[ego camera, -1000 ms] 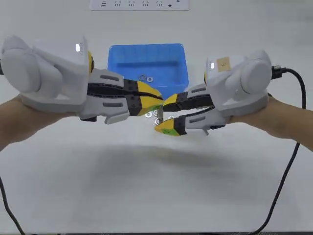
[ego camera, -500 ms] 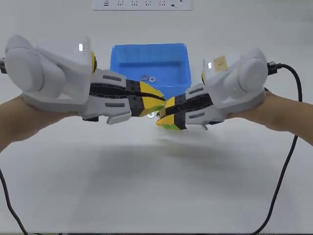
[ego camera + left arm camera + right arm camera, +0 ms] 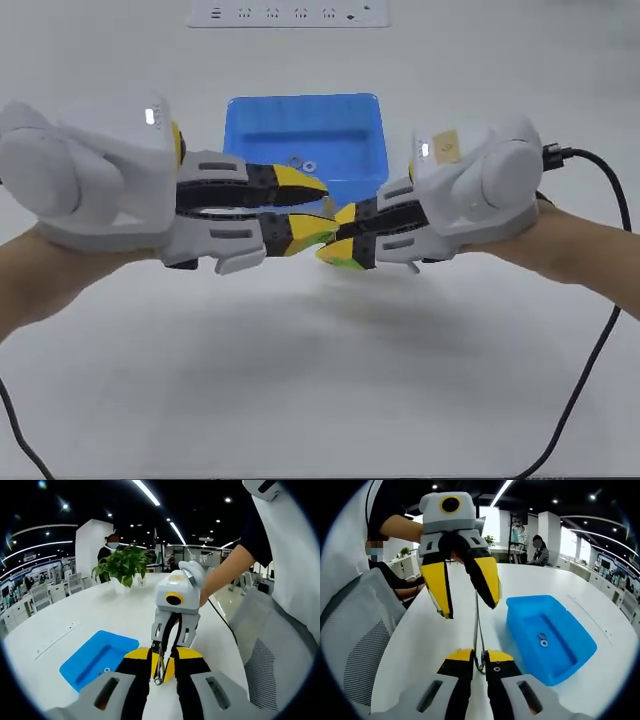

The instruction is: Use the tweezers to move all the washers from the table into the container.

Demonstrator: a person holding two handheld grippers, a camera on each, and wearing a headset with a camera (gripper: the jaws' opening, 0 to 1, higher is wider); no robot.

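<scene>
Yellow fingers (image 3: 300, 182) face tip to tip — right gripper (image 3: 479, 656) pinches the tweezers (image 3: 477, 630), left gripper (image 3: 470, 609) spread wide, both level.

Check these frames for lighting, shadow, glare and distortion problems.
Head view: soft, even light, no glare, one diffuse shadow on the table. Left gripper view: fisheye curves the room; ceiling strips burn out. Right gripper view: same curving; the container reads sharp.

The left gripper (image 3: 328, 208) and right gripper (image 3: 333, 237) hide the container's (image 3: 300, 120) near wall in the head view.
</scene>
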